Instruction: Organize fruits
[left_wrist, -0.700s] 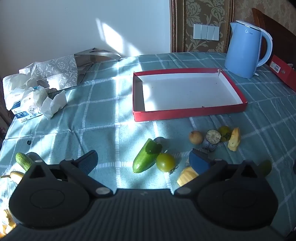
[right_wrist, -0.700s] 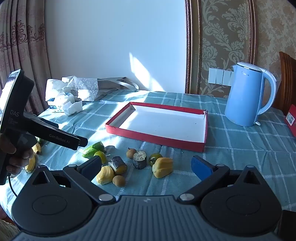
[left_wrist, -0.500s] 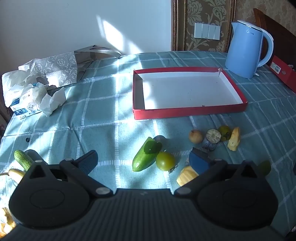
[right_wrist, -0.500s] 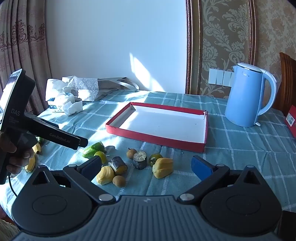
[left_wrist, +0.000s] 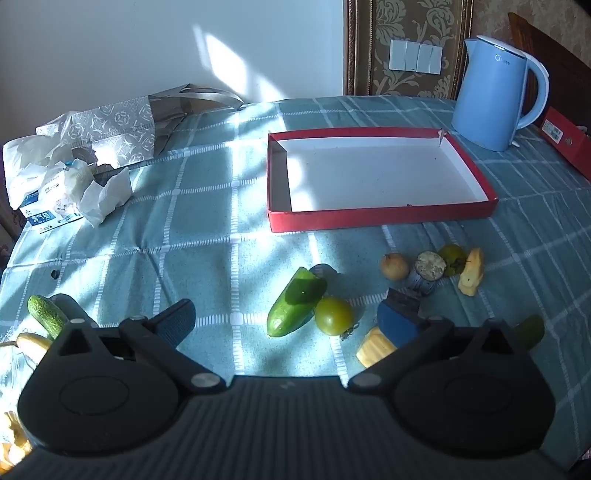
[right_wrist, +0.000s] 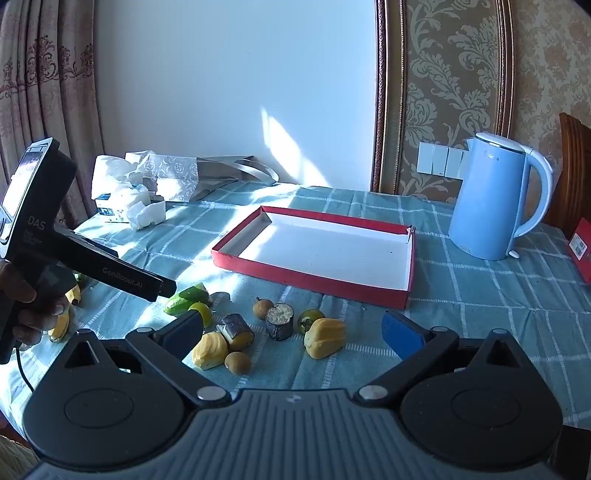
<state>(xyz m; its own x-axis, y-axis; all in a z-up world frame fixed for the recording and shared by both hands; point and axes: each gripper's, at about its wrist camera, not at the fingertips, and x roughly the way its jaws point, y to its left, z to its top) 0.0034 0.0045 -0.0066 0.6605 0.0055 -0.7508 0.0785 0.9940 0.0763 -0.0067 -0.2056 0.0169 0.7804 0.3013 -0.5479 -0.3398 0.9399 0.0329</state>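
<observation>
1. Hovering above the worktop (left_wrist: 207, 206), the left gripper (left_wrist: 291, 321) has its jaws spread wide and grasps nothing; it points down toward the fruit.
2. The right gripper (right_wrist: 291, 332) is likewise released, jaws wide apart and nothing between the pads.
3. In the right wrist view, a hand (right_wrist: 22, 295) holds the left gripper's black handle at the left edge of the frame.
4. A cucumber piece (left_wrist: 295, 301) lies on the checked cloth, touching a green tomato (left_wrist: 334, 315) on its right.
5. Further right sit a small brown round fruit (left_wrist: 394, 266), a dark cut cylinder (left_wrist: 428, 271), a green round fruit (left_wrist: 452, 254) and a yellow piece (left_wrist: 472, 273), close together in a loose row.
6. A yellow ribbed piece (right_wrist: 210, 350) lies just beside the right gripper's left finger, next to a second brown round fruit (right_wrist: 237, 362) and a cut piece with dark skin (right_wrist: 236, 328).
7. The red tray (left_wrist: 380, 216) lies beyond the fruit with nothing in it; no fruit touches it.
8. A second cucumber (left_wrist: 46, 315) and what appear to be bananas (right_wrist: 64, 314) lie at the worktop's left edge, partly hidden.
9. A blue kettle (left_wrist: 495, 92) stands behind the tray's right corner; tissues (left_wrist: 70, 184) and a patterned bag (left_wrist: 114, 129) lie at the far left.
</observation>
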